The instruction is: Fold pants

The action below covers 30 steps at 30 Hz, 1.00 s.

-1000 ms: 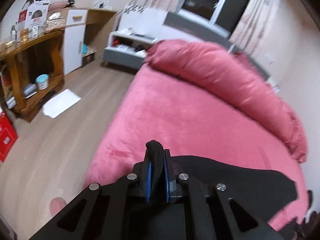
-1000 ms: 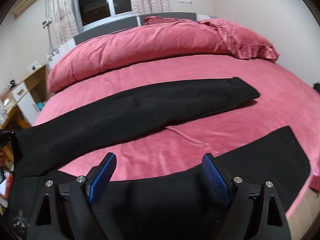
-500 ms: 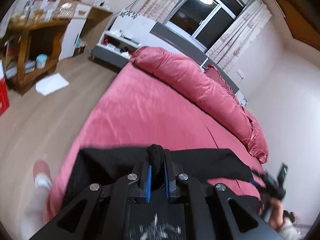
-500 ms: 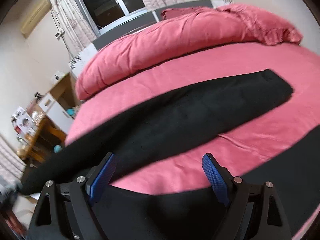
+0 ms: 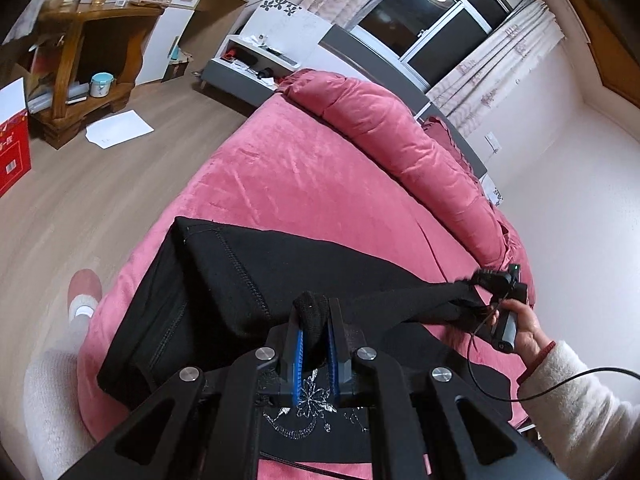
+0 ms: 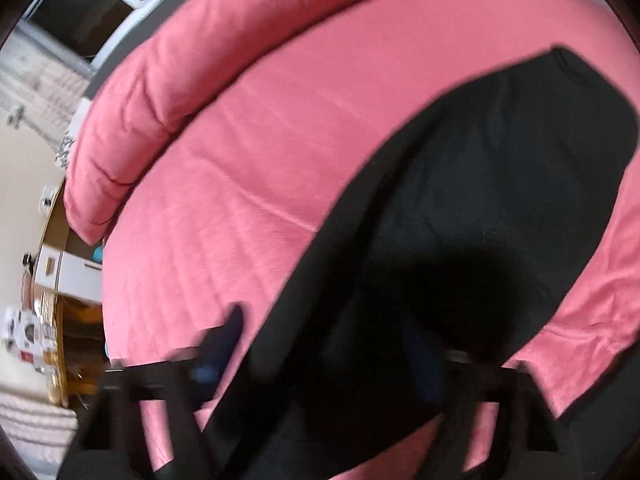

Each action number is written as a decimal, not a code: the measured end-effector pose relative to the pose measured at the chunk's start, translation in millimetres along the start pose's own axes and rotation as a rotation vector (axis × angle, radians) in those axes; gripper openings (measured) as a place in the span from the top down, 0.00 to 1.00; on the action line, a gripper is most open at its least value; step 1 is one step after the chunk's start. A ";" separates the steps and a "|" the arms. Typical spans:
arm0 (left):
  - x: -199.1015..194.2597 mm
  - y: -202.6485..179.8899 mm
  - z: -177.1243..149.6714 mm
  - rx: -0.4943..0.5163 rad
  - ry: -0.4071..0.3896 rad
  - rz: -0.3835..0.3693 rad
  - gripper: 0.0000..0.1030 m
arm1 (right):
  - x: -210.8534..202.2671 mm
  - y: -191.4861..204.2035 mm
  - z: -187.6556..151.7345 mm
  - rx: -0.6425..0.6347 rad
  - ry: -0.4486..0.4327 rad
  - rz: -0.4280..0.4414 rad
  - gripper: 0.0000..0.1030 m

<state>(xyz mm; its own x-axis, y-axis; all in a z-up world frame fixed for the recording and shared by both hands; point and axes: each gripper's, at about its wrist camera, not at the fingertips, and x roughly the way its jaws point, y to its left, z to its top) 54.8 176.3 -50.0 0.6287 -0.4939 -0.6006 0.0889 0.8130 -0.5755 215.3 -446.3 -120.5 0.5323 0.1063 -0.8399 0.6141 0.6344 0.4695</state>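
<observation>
Left gripper (image 5: 314,344) fingers clench black pants (image 5: 248,276) over the bed (image 5: 280,176) — right gripper's (image 6: 320,364) grip blurred, can't tell.

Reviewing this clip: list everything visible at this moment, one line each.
Black fabric pants: one, black, spread on bed, partly lifted.
Round pink velvet bed: one, pink, centre.
Rolled pink duvet: one, pink, far side of bed.
Wooden shelf unit: one, brown, left wall.
White paper sheet: one, floor.
Red box: one, floor, left edge.
Left gripper: shut on pants.
Right gripper: at pants' far end; grip blurred.
</observation>
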 end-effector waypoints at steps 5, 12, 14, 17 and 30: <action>-1.1 6.2 16.2 -0.032 -0.051 0.008 0.91 | -43.0 -15.4 -2.5 -0.045 -0.063 0.148 0.87; -19.0 25.2 41.4 -0.107 -0.157 -0.007 0.91 | -139.6 -40.2 -55.4 -0.184 -0.183 0.329 0.87; -22.4 33.0 40.4 -0.129 -0.158 0.000 0.91 | -156.8 -48.2 -85.9 -0.253 -0.204 0.331 0.87; -21.1 49.7 29.9 -0.172 -0.126 0.017 0.91 | -162.9 -65.7 -129.4 -0.304 -0.203 0.307 0.87; 3.7 89.2 -17.7 -0.279 0.067 0.040 0.79 | -94.4 -163.1 -187.2 -0.090 0.008 0.227 0.86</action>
<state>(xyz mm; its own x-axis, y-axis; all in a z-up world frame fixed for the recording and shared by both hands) 51.4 241.5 -113.4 0.5742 -0.4903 -0.6556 -0.1561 0.7206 -0.6756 -44.2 -416.5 -168.9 0.6458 0.2603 -0.7177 0.4243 0.6591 0.6209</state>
